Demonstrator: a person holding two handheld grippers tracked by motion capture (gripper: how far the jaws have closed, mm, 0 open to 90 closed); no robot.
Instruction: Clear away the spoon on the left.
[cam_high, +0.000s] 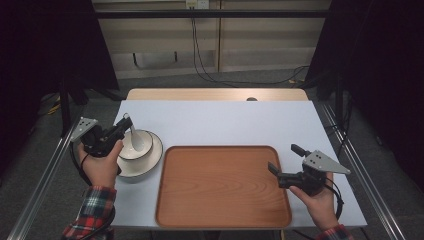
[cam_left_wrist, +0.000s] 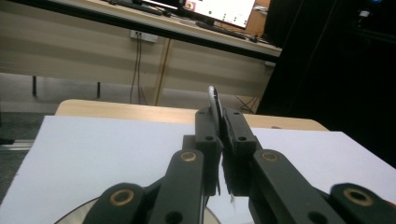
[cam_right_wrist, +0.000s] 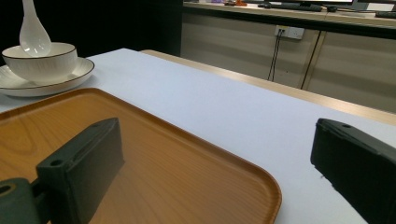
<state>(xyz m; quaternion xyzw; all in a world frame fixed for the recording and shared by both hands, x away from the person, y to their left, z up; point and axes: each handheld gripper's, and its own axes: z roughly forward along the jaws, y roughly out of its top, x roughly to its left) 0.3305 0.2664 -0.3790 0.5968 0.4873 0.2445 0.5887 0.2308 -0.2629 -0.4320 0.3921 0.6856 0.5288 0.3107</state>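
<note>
Left gripper (cam_high: 123, 125) clamps the spoon (cam_high: 134, 136) handle; right gripper (cam_high: 282, 160) stands wide, empty.
Spoon hangs over bowl (cam_high: 142, 150), centre-left; tray (cam_high: 225, 210) lies right.

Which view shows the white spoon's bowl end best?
The right gripper view: the white spoon has its bowl end inside the bowl, seen side-on. The high view shows it small from above; the left gripper view shows its handle edge between the left hand-held gripper jaws.

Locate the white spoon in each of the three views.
High view: spoon at left, handle in the left gripper, scoop over the bowl.
Left gripper view: spoon, thin handle edge, centre, pinched by the jaws.
Right gripper view: spoon top left, above the bowl.
Shared landmark: the bowl's plate.
</note>
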